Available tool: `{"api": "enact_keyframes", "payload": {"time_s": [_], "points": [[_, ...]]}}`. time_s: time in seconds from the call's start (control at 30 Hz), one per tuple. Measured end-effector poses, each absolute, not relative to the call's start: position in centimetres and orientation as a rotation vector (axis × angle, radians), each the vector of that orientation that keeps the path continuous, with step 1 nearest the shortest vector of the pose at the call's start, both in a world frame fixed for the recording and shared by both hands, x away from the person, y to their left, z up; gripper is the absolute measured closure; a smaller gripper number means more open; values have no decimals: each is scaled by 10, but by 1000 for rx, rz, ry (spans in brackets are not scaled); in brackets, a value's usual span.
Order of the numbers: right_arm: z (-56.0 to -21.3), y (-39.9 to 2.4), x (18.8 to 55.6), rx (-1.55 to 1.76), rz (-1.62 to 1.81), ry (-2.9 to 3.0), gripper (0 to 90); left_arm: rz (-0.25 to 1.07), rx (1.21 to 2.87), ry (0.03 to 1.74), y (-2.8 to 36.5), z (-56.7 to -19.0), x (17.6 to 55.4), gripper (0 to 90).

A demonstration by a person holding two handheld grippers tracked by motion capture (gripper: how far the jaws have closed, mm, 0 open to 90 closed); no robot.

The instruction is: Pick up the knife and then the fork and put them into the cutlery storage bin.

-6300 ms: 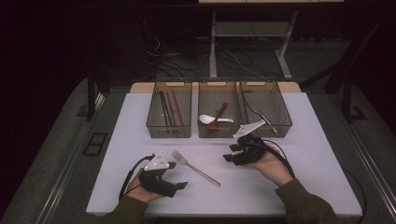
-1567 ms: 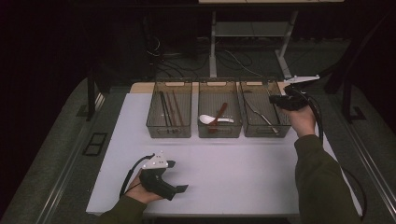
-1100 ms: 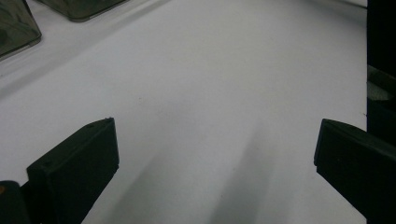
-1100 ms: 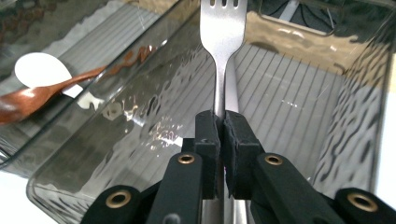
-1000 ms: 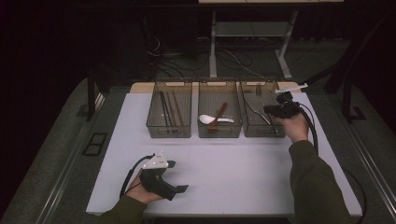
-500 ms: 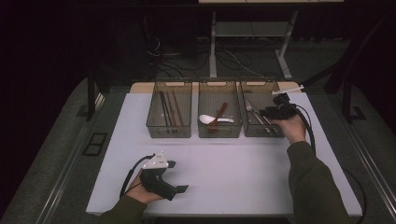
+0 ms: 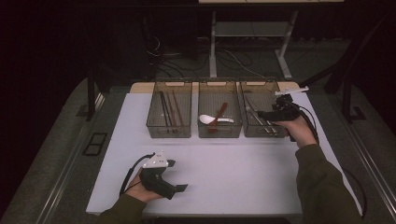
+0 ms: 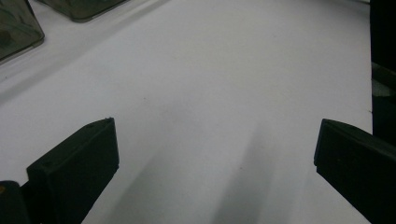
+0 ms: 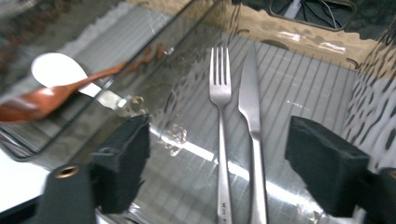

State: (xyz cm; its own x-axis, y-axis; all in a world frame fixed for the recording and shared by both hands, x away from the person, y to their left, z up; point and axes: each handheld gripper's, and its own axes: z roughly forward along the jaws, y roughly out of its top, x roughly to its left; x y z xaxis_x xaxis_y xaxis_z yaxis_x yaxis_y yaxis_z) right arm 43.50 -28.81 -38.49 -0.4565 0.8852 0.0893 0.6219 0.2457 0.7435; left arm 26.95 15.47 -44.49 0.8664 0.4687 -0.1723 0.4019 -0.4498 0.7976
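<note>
Fork (image 9: 219, 116) lies flat on the floor of the right-hand bin (image 7: 276, 85), tines toward the far wall, just beside a table knife (image 9: 251, 121) and parallel to it; whether the two touch is unclear. Right gripper (image 7: 261, 113) hangs over that bin, its fingers (image 9: 122, 161) having just been opening; they stand wide apart with nothing between the pads, fork and knife lying below the gap. Judged step: release of the fork into the cutlery bin, drop done, hand not yet pulled away.

Middle bin (image 7: 219, 84) holds a white spoon (image 7: 205, 119) and a reddish-brown wooden spoon (image 7: 219, 116). Left bin (image 7: 169, 85) holds dark chopsticks (image 7: 167, 108). All three bins sit in a row at the far side of the white bench (image 7: 243, 172).

Left gripper (image 7: 180, 175) rests low on the near-left bench, fingers (image 8: 74, 172) spread wide, empty, bare bench surface between them.

Next move, likely: lift the right gripper straight up clear of the bin wall before drawing back, so the fingers don't catch the rim or nudge the cutlery. No loose items seen on the bench.
</note>
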Motion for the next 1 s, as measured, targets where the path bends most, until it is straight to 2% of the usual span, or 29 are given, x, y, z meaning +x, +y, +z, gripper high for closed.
{"api": "enact_keyframes", "payload": {"time_s": [0.47, 1.0], "points": [[-378, -294, 407, 1304, 1144, 2128, 181, 109, 2081, 635, 159, -444, 273, 0], [-386, -288, 358, 1179, 1264, 2146, 181, 128, 2055, 650, 162, -445, 278, 0]]}}
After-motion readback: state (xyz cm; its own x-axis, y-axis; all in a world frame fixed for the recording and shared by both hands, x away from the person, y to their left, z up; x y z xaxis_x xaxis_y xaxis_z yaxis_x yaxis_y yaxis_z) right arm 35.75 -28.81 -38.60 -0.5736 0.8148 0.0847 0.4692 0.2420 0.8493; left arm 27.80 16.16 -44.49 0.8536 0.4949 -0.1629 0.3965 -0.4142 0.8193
